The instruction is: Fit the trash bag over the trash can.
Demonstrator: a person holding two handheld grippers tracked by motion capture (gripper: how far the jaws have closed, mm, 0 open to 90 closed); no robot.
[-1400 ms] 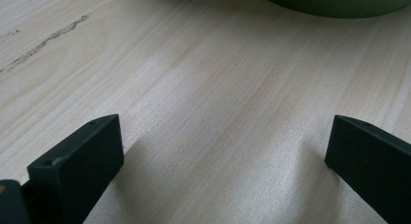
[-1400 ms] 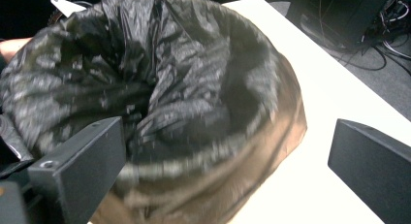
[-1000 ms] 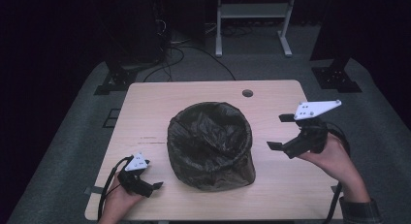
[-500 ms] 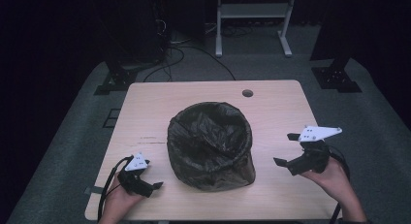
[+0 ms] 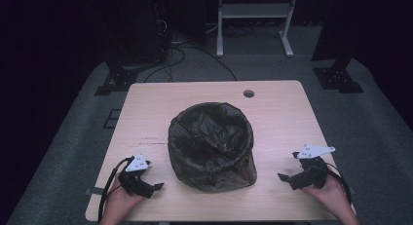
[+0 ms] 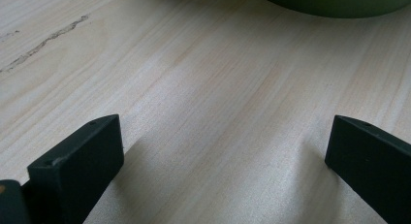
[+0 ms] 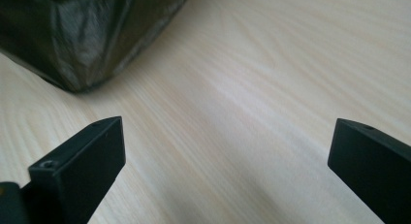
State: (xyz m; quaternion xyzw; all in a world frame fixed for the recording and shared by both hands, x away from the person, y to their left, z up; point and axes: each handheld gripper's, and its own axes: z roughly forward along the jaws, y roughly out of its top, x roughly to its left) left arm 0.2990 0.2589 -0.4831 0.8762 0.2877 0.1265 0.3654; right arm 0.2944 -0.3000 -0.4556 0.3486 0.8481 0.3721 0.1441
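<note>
Bin [image 5: 211, 147], lined with a dark bag, stands at the middle of the table [image 5: 287, 113], placed within equal reach of both hands. High view: left gripper [image 5: 155, 187] rests near-left of it, right gripper [image 5: 286, 178] near-right, both apart from it and aimed inward, judged ready to work the liner.

Left gripper view: jaws spread wide, nothing between them; the bin's green base [image 6: 334, 2] lies far ahead.

Right gripper view: jaws likewise released and empty; the bag's creased plastic [image 7: 87, 35] sits far-left, untouched.
</note>
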